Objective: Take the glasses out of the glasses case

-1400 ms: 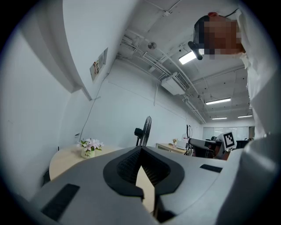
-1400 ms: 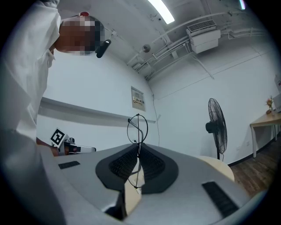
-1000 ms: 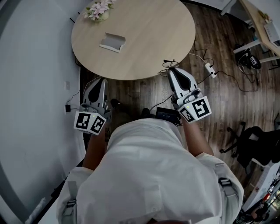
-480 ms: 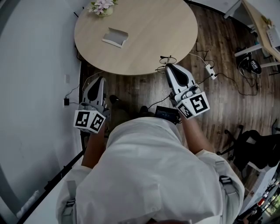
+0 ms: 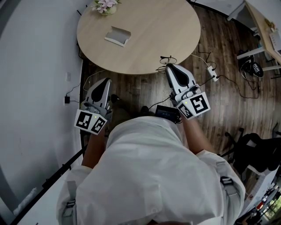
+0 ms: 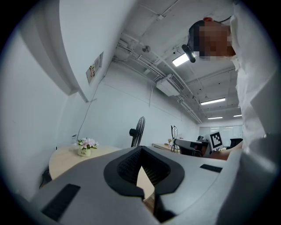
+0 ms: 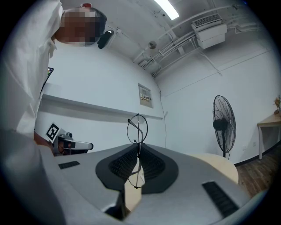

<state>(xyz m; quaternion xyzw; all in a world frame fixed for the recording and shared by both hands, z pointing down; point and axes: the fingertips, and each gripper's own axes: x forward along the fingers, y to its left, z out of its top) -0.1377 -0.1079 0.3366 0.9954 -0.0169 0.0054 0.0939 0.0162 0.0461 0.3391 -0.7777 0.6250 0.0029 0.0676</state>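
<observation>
Left gripper (image 5: pixel 102 82) edged rightward, ribbed jaws clenched empty. Right gripper (image 5: pixel 172 67) pinched round wire glasses (image 7: pixel 138 127); grey glasses case (image 5: pixel 117 36) lay apart on round wooden table (image 5: pixel 167 26).

On my feed a round wooden table (image 5: pixel 153 39) sits at twelve o'clock on the dark plank floor (image 5: pixel 232 105), and I can see a small pot of pink flowers (image 5: pixel 104 5) at the table's eleven o'clock edge. A white power strip (image 5: pixel 211 70) with loose cables lies at two o'clock, and a black office chair (image 5: pixel 254 147) at four. In the right gripper view a standing fan (image 7: pixel 223 119) stands at three o'clock against the white wall.
</observation>
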